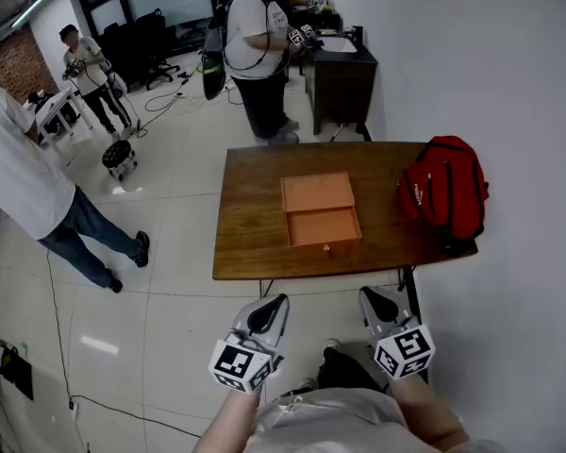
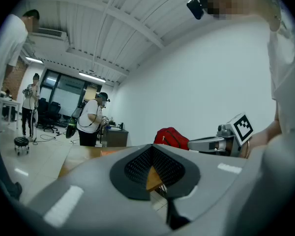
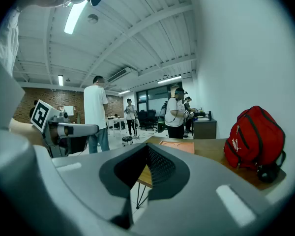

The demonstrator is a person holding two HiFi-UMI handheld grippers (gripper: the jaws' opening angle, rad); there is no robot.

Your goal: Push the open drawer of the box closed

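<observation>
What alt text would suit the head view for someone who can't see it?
An orange box sits on a wooden table, its drawer pulled open toward the viewer, with a red backpack at the table's right end. Nearer, short of the table, the left gripper and right gripper point forward, both empty.

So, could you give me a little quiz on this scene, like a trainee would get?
1. True or false: the drawer of the box is already pushed in.
2. What lies on the table to the right of the box? A) a backpack B) a laptop C) a mug
3. Which touches the drawer: the left gripper, the right gripper, or neither?

Key
1. False: it stands pulled out towards the person.
2. A: it is red and lies at the table's right end.
3. Neither: both are held short of the table's near edge, jaws together on nothing.
</observation>
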